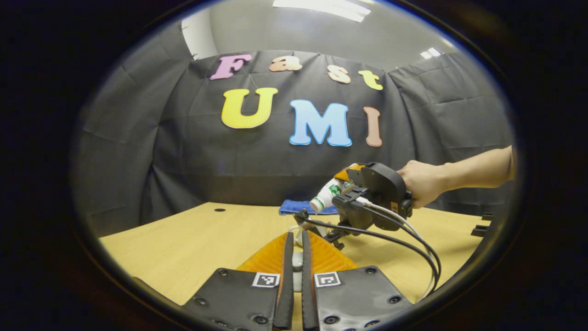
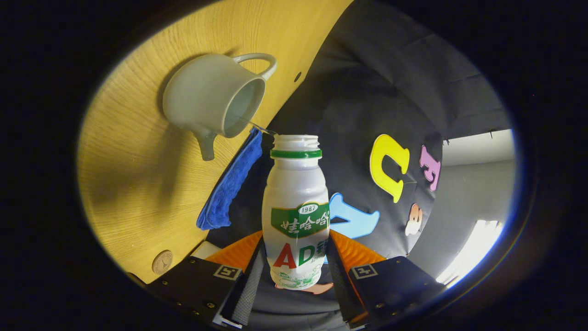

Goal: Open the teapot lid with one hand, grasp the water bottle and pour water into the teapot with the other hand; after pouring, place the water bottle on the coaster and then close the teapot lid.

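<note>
Your booth has a pale wood-grain table (image 1: 193, 239) backed by black cloth (image 1: 183, 156), with a grey wall and bright ceiling lights above it. A small dark hole (image 1: 219, 210) sits in the tabletop, left of and beyond your left gripper (image 1: 294, 257), and a blue cloth (image 1: 294, 207) lies at the table's far edge, straight ahead of it.

Your left gripper's fingers stand nearly together, pinching a small pale piece (image 1: 297, 260) between them; it looks like the teapot lid, but you cannot tell for sure. Beyond and right of it, your other hand (image 1: 425, 184) holds the right gripper over the table, cables trailing from it.

Your right gripper (image 2: 296, 271) is clamped on the water bottle (image 2: 296, 216), both fingers pressing its lower body. The bottle is white plastic with a green neck ring, a green band and red and green lettering, and its cap is off. The right gripper view is rolled, so the table shows to the left. The bottle's mouth points forward of the gripper toward the open teapot (image 2: 211, 99), a pale grey-green pot with a loop handle and short spout. A thin stream runs from the bottle mouth into it. A small round coaster (image 2: 162, 262) lies on the table close to the left finger.
</note>
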Available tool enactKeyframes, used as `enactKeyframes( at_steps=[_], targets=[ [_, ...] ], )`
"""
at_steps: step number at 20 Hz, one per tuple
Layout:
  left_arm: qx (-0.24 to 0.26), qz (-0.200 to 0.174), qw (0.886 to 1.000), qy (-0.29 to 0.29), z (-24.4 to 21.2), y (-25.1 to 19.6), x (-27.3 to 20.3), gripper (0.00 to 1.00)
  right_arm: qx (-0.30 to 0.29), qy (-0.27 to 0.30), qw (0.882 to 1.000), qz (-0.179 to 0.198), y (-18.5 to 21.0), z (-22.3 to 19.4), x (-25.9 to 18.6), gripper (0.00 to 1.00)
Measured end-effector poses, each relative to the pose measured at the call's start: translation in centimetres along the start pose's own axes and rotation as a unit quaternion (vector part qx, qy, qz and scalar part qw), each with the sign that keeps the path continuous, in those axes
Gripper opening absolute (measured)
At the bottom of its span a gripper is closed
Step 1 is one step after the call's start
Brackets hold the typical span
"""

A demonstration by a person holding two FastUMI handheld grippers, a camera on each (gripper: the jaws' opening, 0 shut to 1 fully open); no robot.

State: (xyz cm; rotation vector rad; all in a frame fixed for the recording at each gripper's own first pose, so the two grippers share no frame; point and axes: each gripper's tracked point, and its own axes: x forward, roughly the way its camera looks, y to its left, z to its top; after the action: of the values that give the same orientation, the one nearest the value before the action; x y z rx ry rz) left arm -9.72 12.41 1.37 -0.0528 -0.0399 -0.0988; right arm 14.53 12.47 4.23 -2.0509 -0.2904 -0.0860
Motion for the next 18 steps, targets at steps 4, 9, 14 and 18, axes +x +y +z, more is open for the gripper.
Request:
enactKeyframes(
  at_steps=[4,9,14,18],
  targets=[
    [0.003,-0.001,1.000,0.000,-0.2,-0.1,-0.1,0.13,-0.018,-0.008,1.000,-0.003,0.8,0.8,-0.3,0.72],
    [0.001,0.001,1.000,-0.001,0.1,0.1,0.0,0.13,0.001,-0.006,1.000,0.001,1.2,0.9,-0.1,0.72],
    [-0.004,0.005,1.000,-0.006,0.5,0.5,-0.2,0.13,0.048,-0.010,0.999,0.012,1.9,1.1,-0.2,0.72],
    [-0.008,0.008,1.000,-0.019,1.7,0.9,-0.4,0.17,0.136,-0.003,0.989,0.051,4.0,0.8,0.0,0.72]
  ],
)
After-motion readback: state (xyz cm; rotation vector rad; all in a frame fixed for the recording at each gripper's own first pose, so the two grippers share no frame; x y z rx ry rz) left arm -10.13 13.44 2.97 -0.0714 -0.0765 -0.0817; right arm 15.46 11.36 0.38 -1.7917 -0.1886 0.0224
